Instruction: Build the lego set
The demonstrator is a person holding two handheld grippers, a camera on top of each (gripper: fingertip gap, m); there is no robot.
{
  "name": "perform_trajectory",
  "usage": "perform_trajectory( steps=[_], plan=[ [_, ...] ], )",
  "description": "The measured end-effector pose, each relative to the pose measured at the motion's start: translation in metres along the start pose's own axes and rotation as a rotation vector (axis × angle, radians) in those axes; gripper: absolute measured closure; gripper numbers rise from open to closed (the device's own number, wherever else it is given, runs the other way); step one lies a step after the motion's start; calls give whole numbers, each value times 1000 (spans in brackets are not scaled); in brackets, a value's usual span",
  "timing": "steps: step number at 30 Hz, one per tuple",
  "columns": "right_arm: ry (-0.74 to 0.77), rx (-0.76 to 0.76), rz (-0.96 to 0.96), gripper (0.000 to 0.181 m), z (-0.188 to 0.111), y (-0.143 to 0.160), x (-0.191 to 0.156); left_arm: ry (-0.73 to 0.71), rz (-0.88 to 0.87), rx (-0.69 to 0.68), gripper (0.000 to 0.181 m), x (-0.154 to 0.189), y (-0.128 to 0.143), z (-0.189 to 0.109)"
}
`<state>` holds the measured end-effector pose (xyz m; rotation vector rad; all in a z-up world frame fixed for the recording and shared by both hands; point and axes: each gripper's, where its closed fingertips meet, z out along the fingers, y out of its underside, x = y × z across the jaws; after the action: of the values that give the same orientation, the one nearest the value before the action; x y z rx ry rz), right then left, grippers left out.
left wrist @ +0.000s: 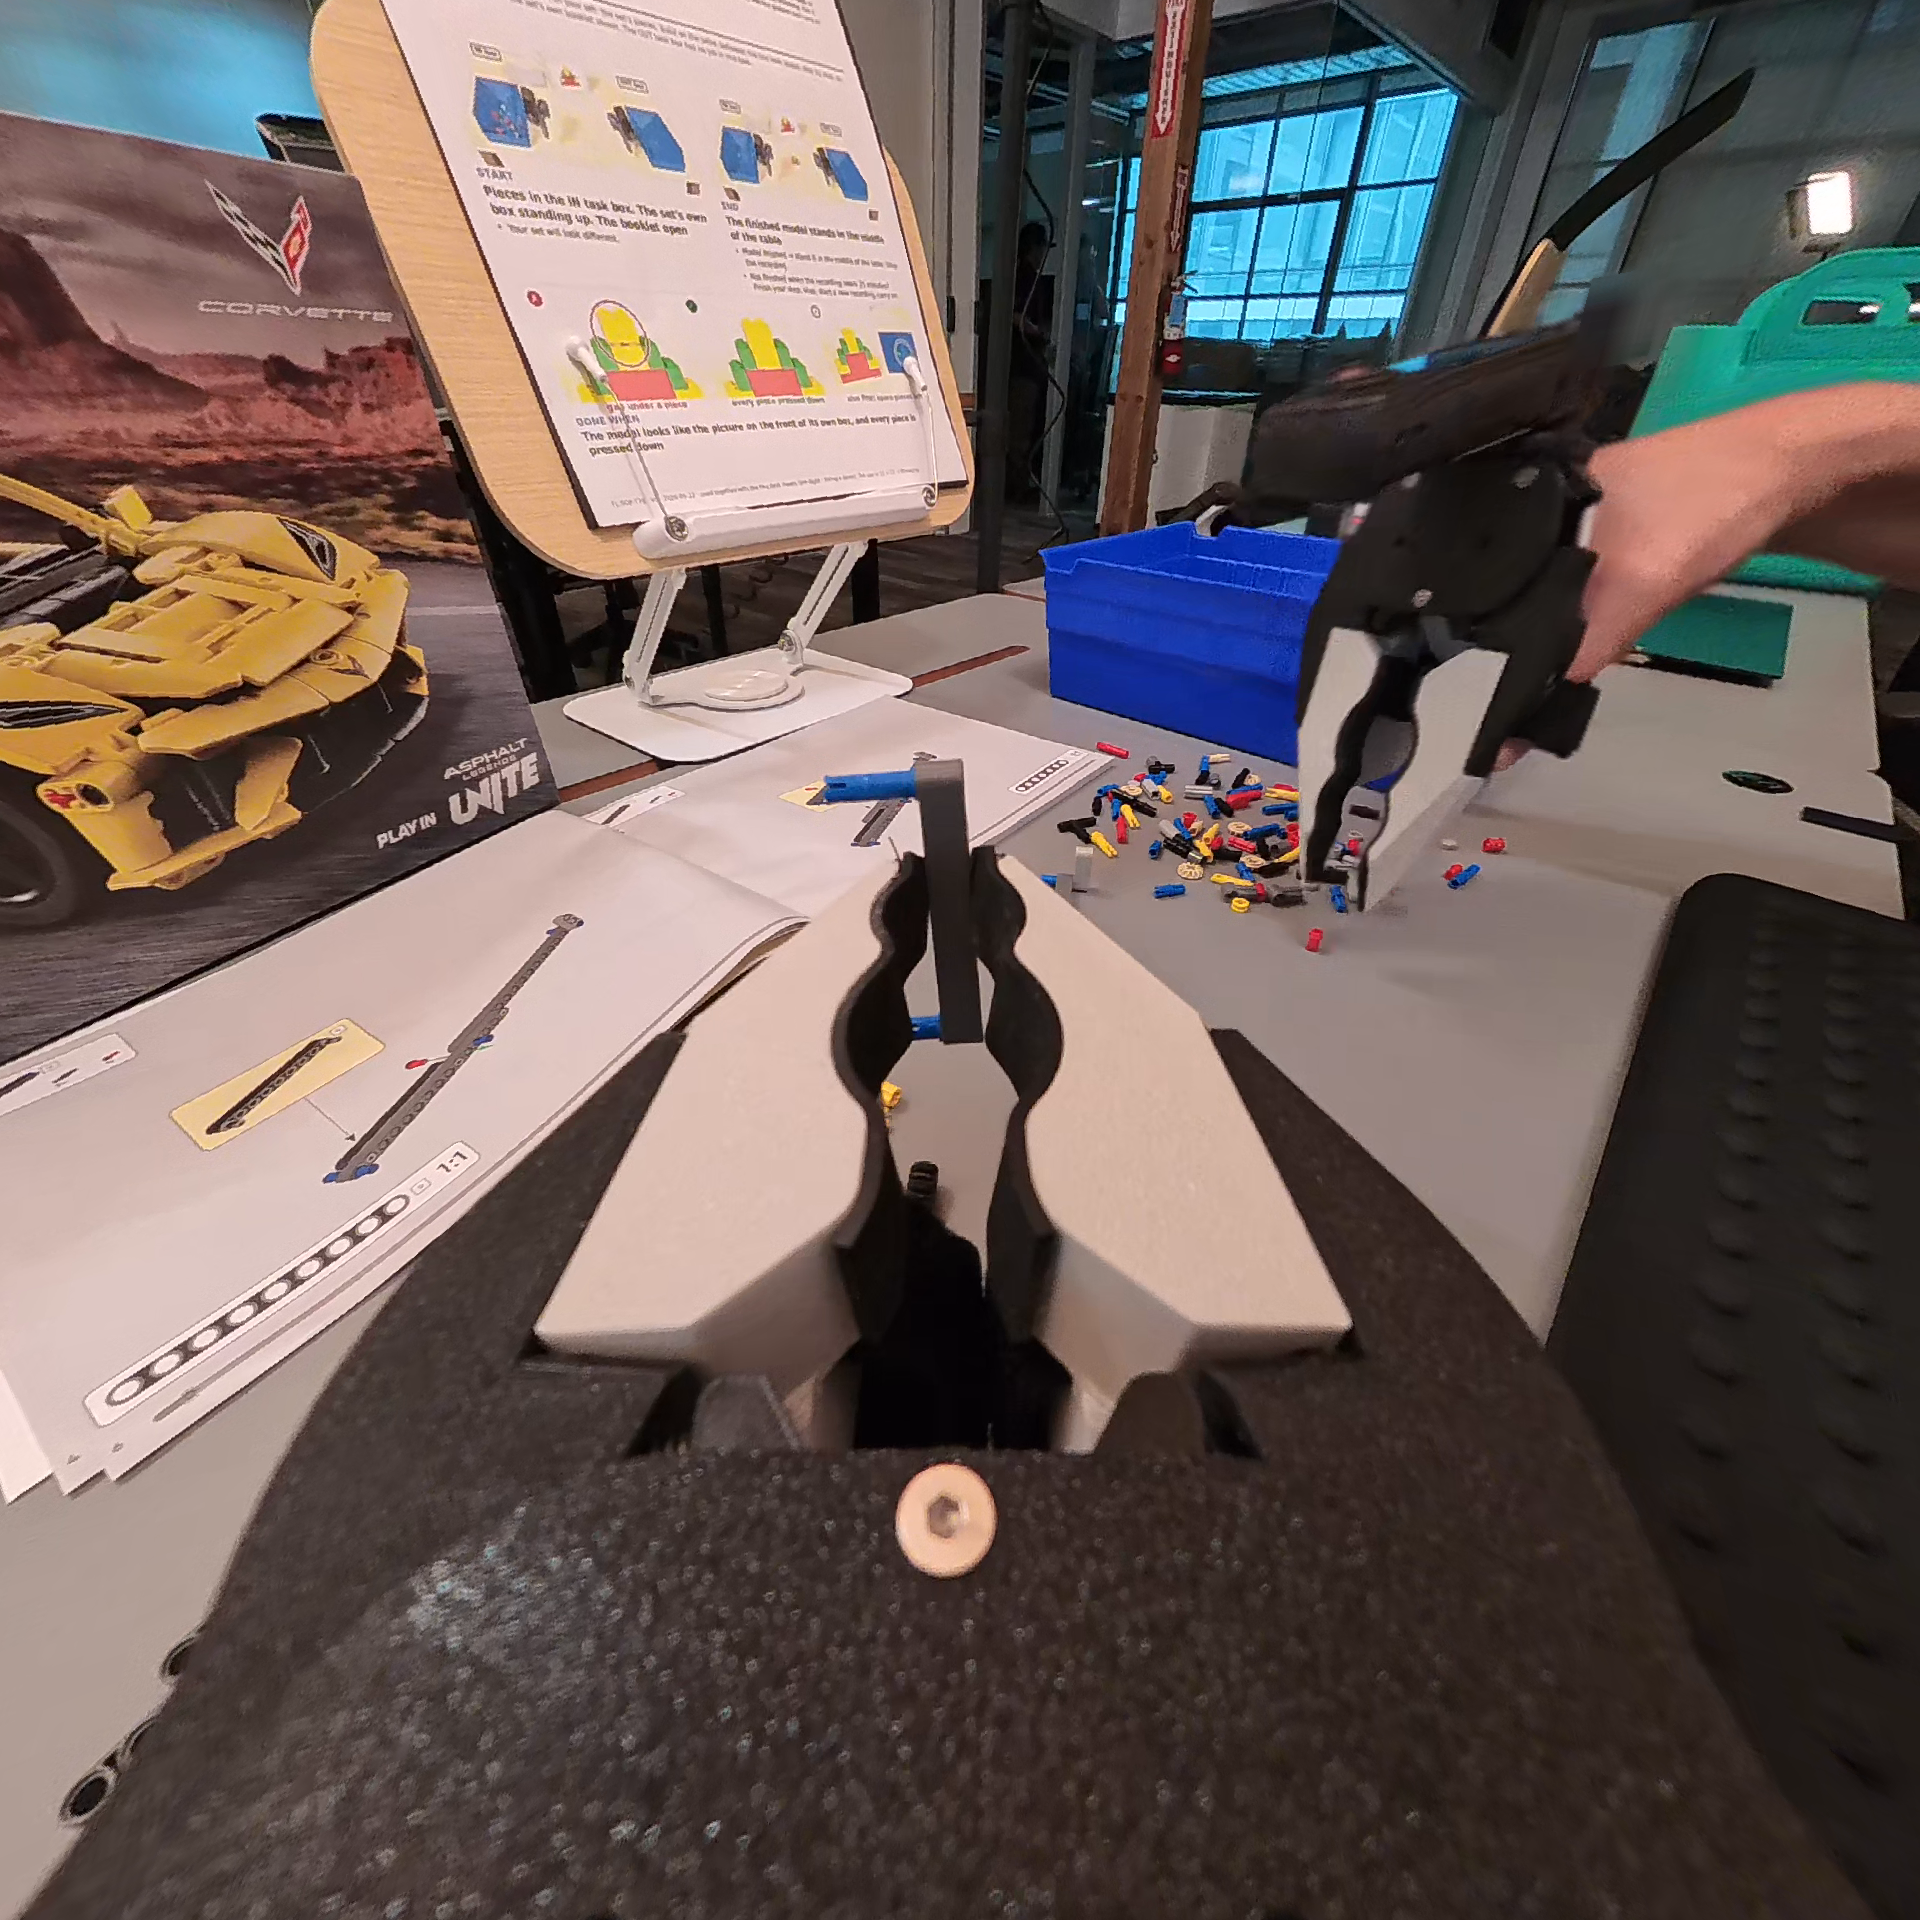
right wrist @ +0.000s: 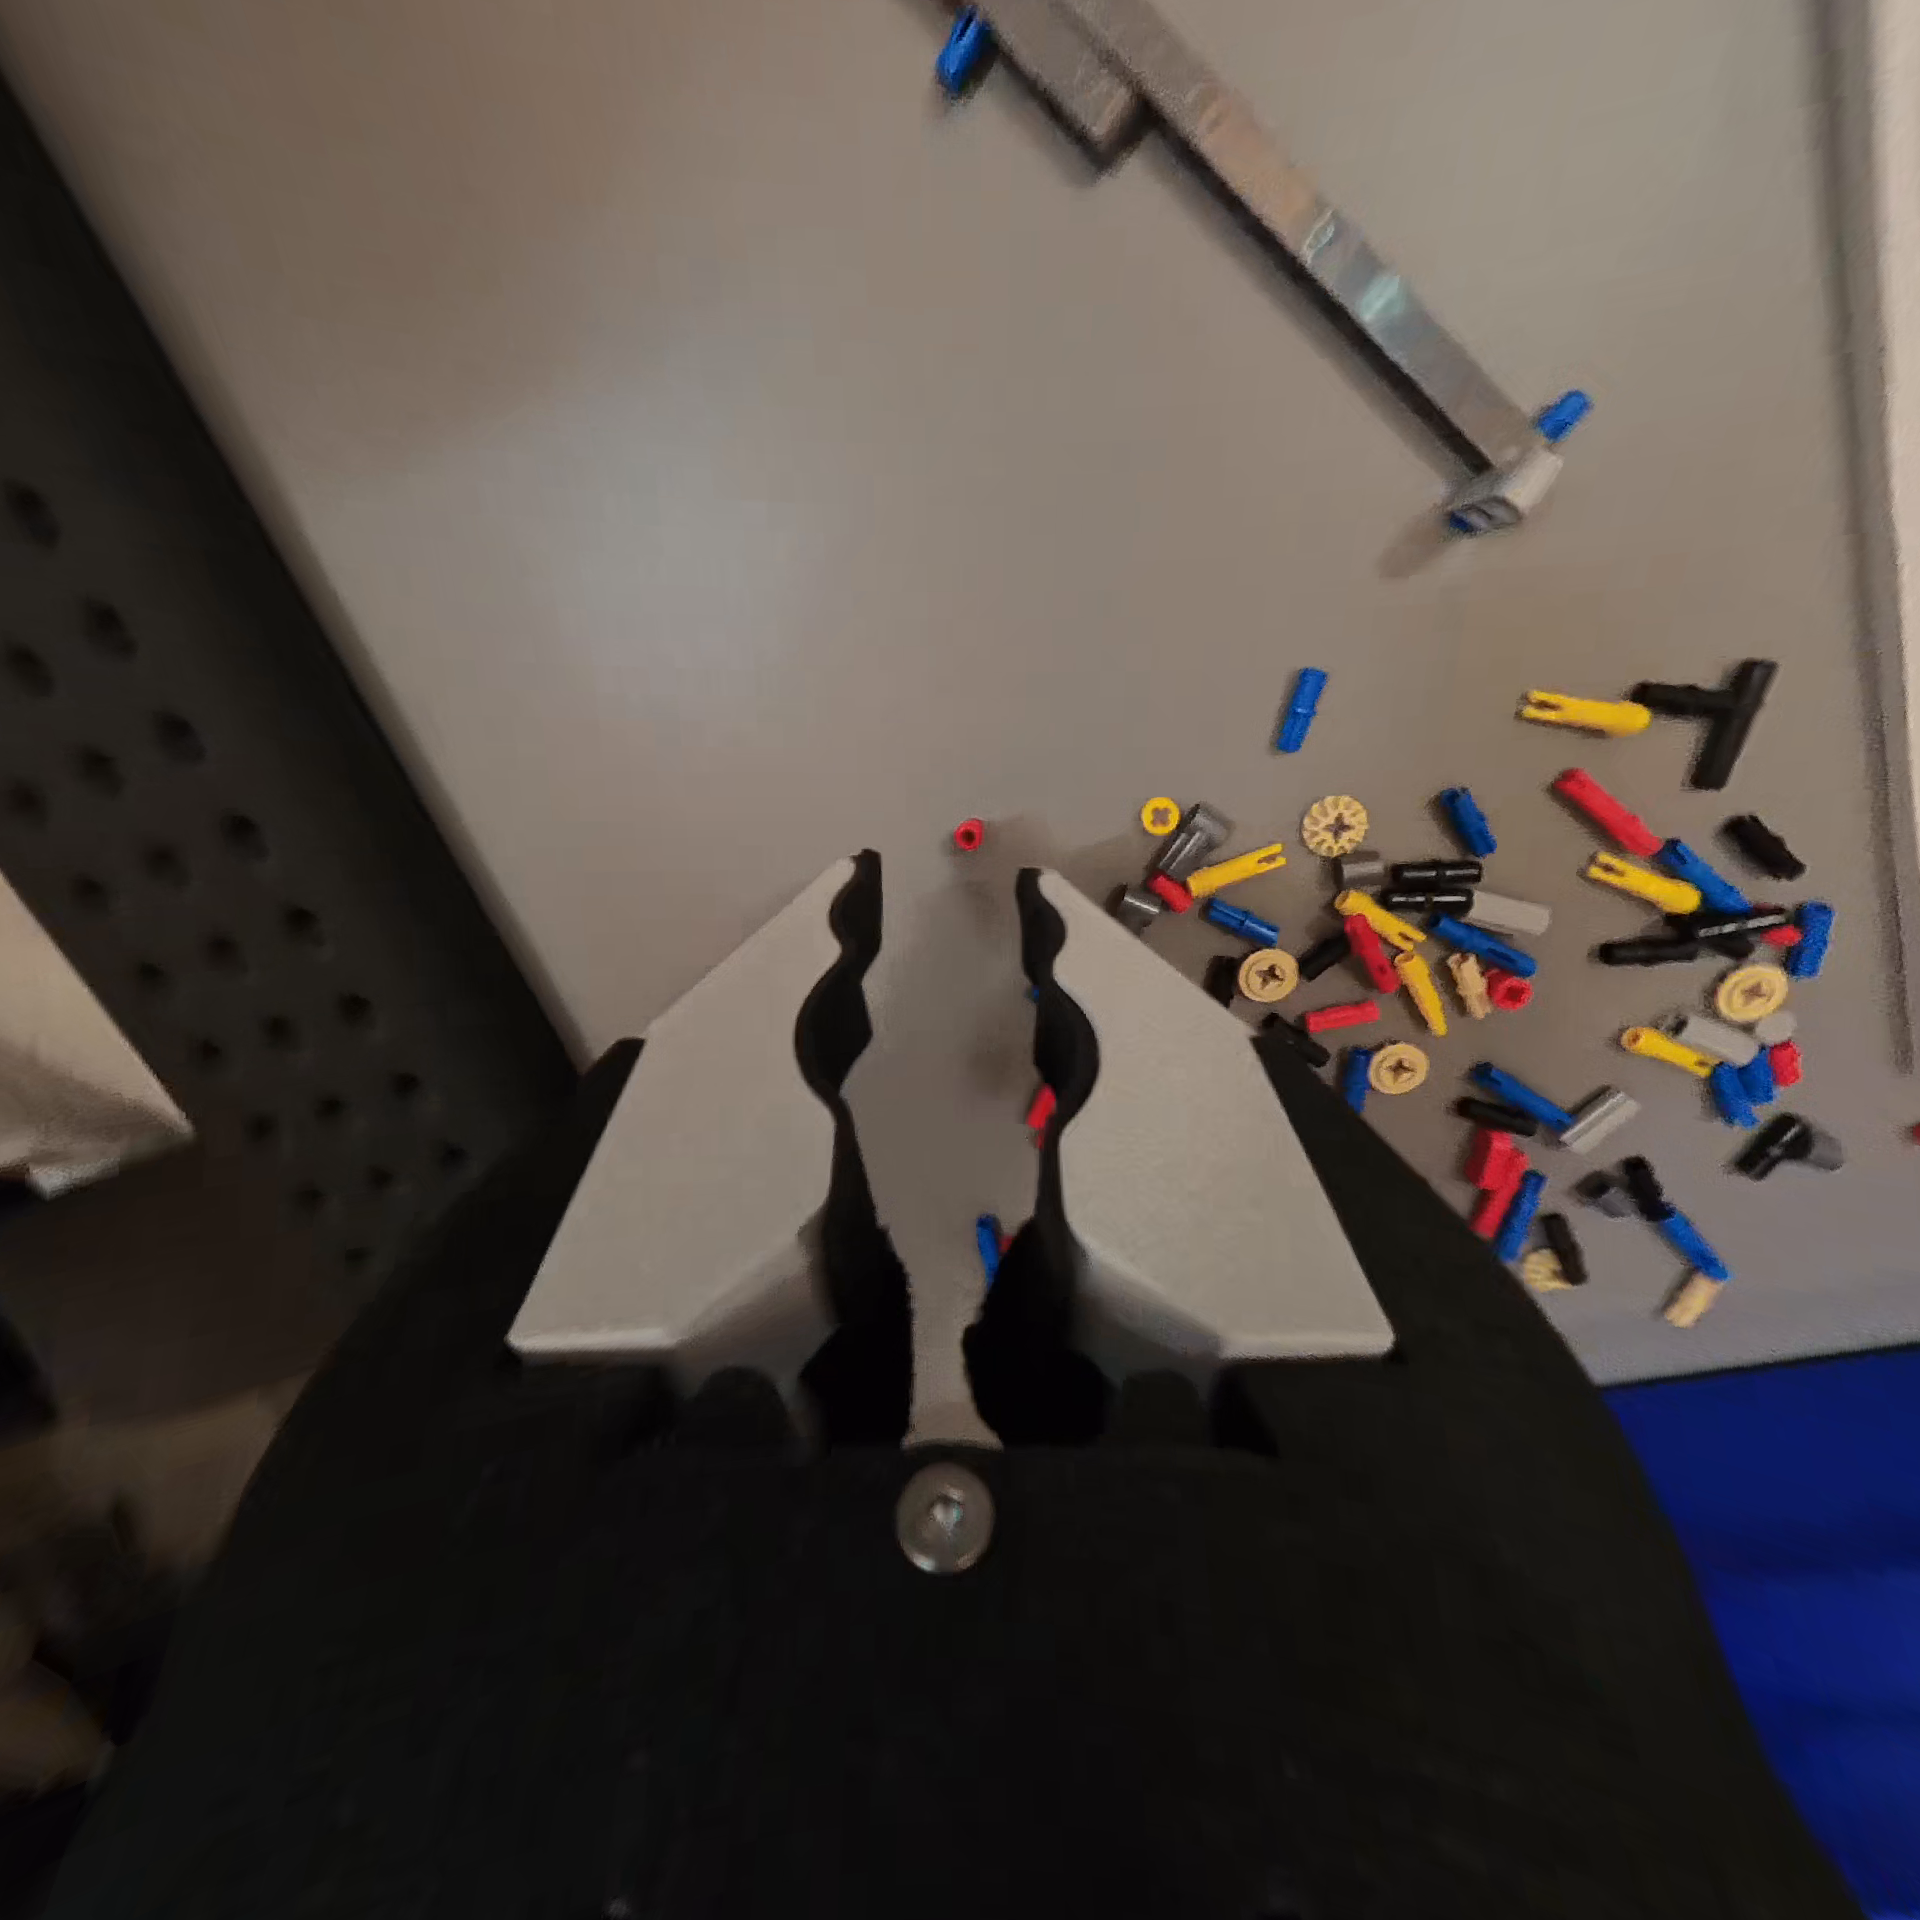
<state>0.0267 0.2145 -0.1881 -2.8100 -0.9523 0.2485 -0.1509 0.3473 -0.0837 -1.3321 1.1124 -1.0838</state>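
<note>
Long grey beam [left wrist: 954, 894], blue pins, upright in left gripper [left wrist: 948, 883]

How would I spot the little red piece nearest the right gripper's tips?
Start at the scatter of coloured pieces on the grey table. Look off its near edge, just ahead of the open right gripper. The small red ring-shaped piece lies there alone, apart from the heap.

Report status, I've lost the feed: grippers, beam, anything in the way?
Left gripper shut on grey beam, held upright. Right gripper open, empty, over loose pins. Nothing blocking; open booklet lies beside.
</note>
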Motion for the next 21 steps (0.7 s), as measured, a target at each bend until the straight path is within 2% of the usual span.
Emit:
perform_trajectory(
  steps=[3,6,7,9,14,21],
  plan=[
    [26,160,91,132,1,2,-6,1,9,-2,175,2,0,1],
    [68,258,135,126,1,3,-10,3,17,-6,175,3,1,1],
    [79,293,146,131,-1,0,-12,4,18,-10,175,3,2,2],
    [135,375,146,161,-8,-9,-10,4,22,-12,175,4,2,2],
    [261,296,47,168,0,-6,2,10,25,-19,175,5,3,3],
    [164,223,51,165,13,-1,3,7,32,-25,175,5,4,3]
  ],
)
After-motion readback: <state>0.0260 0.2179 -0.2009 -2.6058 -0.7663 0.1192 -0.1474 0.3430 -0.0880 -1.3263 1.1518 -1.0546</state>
